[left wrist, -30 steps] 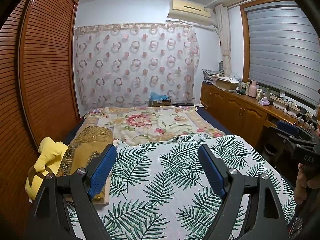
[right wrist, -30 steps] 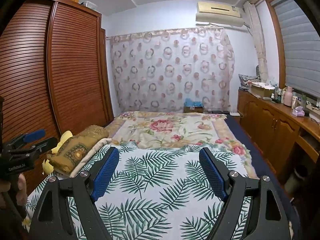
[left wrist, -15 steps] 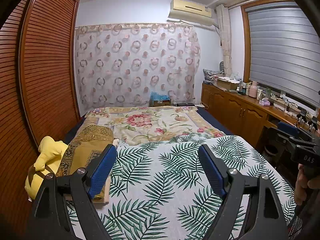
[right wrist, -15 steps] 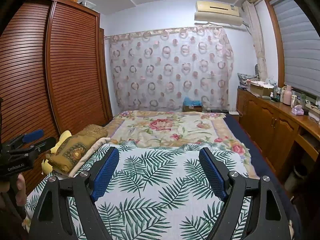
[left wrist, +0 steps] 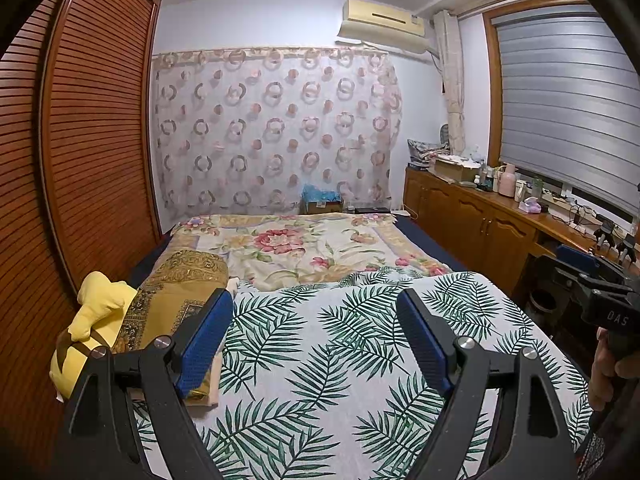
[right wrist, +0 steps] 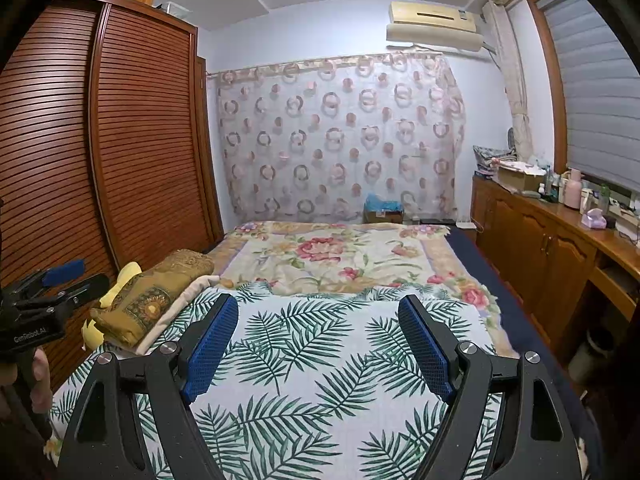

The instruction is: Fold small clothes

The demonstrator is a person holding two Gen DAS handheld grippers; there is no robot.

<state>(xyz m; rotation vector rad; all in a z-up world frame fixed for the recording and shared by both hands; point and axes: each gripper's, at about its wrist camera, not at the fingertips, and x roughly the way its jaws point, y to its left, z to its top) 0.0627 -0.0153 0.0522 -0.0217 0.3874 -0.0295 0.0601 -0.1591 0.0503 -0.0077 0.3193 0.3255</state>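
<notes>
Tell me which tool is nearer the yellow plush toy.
Left. The left tool hangs open beside the yellow plush toy at the bed's left edge. The right tool, also open, is over the middle of the leaf sheet, farther right.

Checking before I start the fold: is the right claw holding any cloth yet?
No, the right claw is open with nothing between its blue pads, only the palm-print sheet below.

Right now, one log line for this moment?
left gripper: open, empty | right gripper: open, empty | both above leaf-print sheet | no small clothes in view
</notes>
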